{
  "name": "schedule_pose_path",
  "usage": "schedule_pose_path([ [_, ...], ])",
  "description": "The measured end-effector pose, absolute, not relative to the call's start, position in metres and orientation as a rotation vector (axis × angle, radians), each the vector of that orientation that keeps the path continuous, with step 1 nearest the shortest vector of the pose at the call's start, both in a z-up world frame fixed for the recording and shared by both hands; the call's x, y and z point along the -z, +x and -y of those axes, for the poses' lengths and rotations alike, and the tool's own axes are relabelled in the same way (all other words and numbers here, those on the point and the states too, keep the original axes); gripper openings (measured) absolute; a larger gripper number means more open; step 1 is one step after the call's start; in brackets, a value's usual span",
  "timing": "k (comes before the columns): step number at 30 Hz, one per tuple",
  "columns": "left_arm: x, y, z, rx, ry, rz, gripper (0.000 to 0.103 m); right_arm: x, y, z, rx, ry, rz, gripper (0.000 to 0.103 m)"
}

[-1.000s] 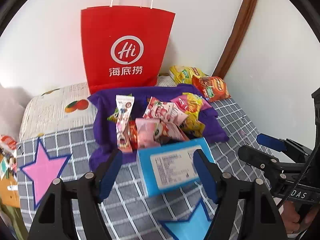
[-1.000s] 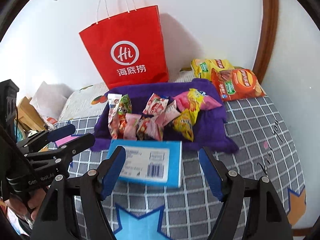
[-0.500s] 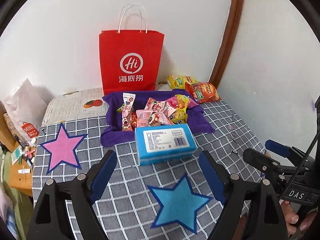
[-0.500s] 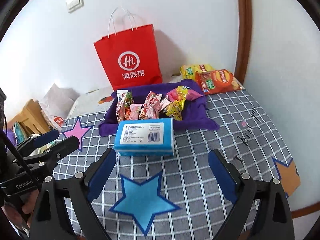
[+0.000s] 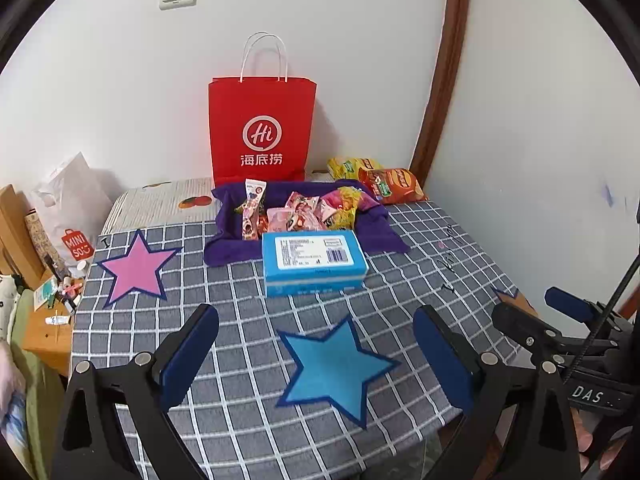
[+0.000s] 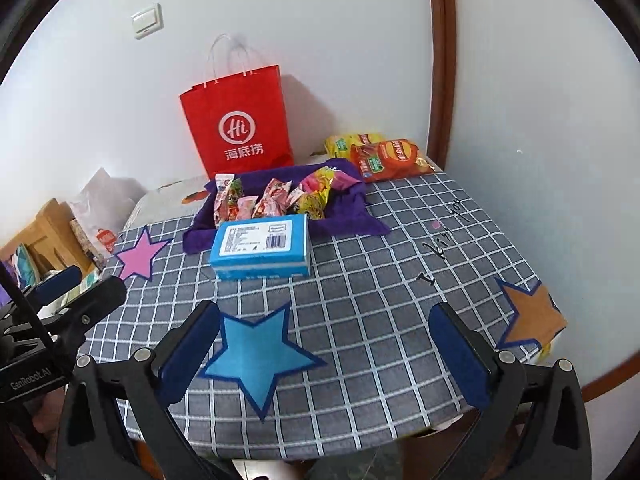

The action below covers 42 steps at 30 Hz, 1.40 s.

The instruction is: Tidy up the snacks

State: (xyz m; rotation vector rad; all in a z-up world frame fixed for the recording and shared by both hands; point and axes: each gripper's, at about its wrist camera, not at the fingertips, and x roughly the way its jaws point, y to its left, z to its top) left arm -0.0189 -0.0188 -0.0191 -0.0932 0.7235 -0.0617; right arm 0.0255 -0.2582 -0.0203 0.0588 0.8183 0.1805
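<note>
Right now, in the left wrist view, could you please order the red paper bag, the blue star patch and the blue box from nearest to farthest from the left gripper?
1. Blue star patch: on the checked cloth, between the opening, empty jaws of the left gripper.
2. Blue box: mid-table, at the purple cloth's front edge.
3. Red paper bag: upright against the back wall.

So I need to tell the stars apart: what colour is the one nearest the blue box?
Light blue star with a dark blue outline, clearest in the left wrist view.

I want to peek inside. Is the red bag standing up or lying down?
Standing up. The red bag stands behind the purple cloth, handles pointing up.
</note>
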Motion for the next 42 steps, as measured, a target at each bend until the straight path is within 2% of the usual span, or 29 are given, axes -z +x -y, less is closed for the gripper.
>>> schedule_pose_path([
  [10, 0.010, -0.043, 0.027, 0.047, -0.075, -0.703, 0.098, 0.009, -0.005, 0.268, -0.181, 0.057, -0.778, 0.103],
  [42, 0.009, -0.053, 0.032, 0.046, -0.060, -0.706, 0.098, 0.012, -0.017, 0.267, -0.182, 0.063, -0.770, 0.103],
])
